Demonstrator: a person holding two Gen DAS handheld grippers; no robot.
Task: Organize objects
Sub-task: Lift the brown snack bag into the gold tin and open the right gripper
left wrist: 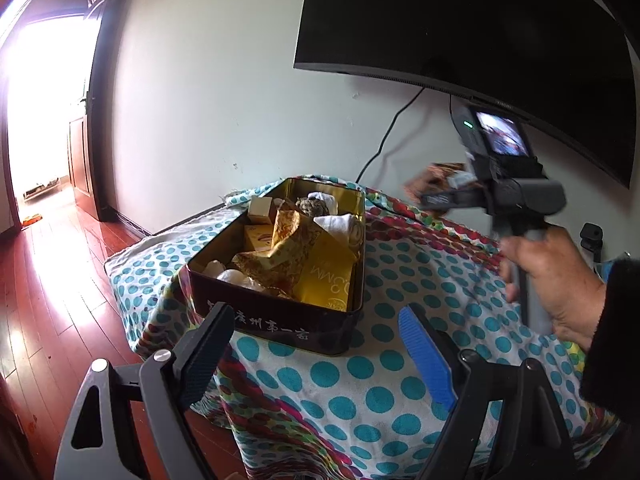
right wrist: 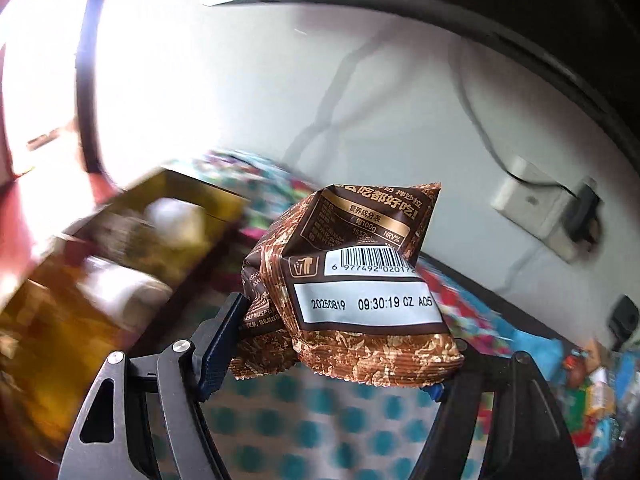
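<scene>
A dark rectangular tin [left wrist: 280, 322] with a gold inside stands open on the polka-dot cloth [left wrist: 360, 384]. It holds gold packets, small boxes and white wrapped items. My left gripper [left wrist: 316, 340] is open and empty, just in front of the tin's near wall. My right gripper [left wrist: 430, 196] is in the air to the right of the tin, shut on a brown snack packet [left wrist: 434, 174]. In the right wrist view the gripper [right wrist: 340, 344] clamps the brown packet [right wrist: 360, 280] with a barcode facing me. The tin [right wrist: 120, 240] is blurred to the lower left.
A black TV [left wrist: 480, 32] hangs on the white wall above the table, with a cable [left wrist: 384, 140] dropping behind it. A wall socket [right wrist: 536, 208] is at right. Colourful items [right wrist: 592, 392] lie at the table's right. Red wood floor [left wrist: 52, 280] and a bright doorway are at left.
</scene>
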